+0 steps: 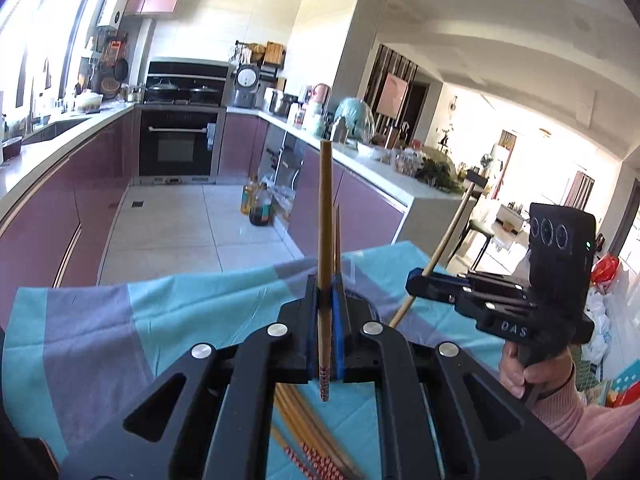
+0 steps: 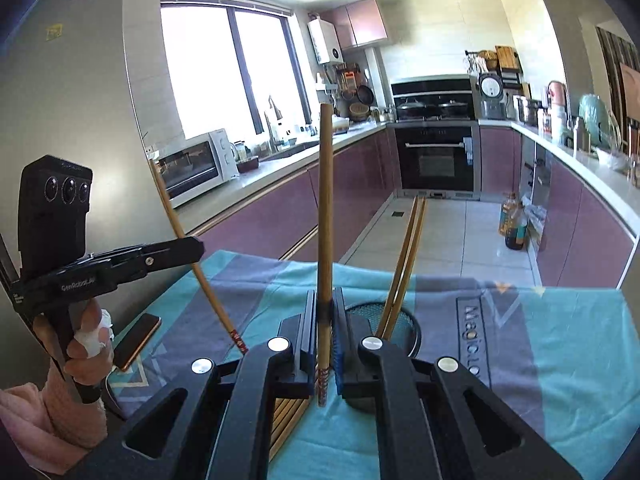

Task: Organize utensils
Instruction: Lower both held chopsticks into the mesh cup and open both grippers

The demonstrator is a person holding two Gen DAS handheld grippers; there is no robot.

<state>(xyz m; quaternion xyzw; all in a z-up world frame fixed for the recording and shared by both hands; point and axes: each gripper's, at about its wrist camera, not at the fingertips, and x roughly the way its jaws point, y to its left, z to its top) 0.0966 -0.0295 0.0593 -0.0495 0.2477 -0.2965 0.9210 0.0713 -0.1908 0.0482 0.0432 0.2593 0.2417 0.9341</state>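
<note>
Underneath everything lies a teal and grey cloth [image 2: 560, 340], draped over the work surface, and it serves as the landmark. Above the cloth's middle, the left gripper [image 1: 326, 292] is clamped on one wooden chopstick [image 1: 325, 216], which stands nearly upright between its pads. To the right of it, still over the cloth, the right gripper [image 2: 326, 308] is likewise closed on a second chopstick [image 2: 325, 200], also upright. On the cloth's far half stands a black mesh holder [image 2: 412, 328] with a few chopsticks in holder [image 2: 404, 264] leaning out of it. Loose chopsticks [image 1: 308, 432] lie flat on the cloth's near edge, below the grippers. A phone [image 2: 138, 338] rests at the cloth's left corner.
</note>
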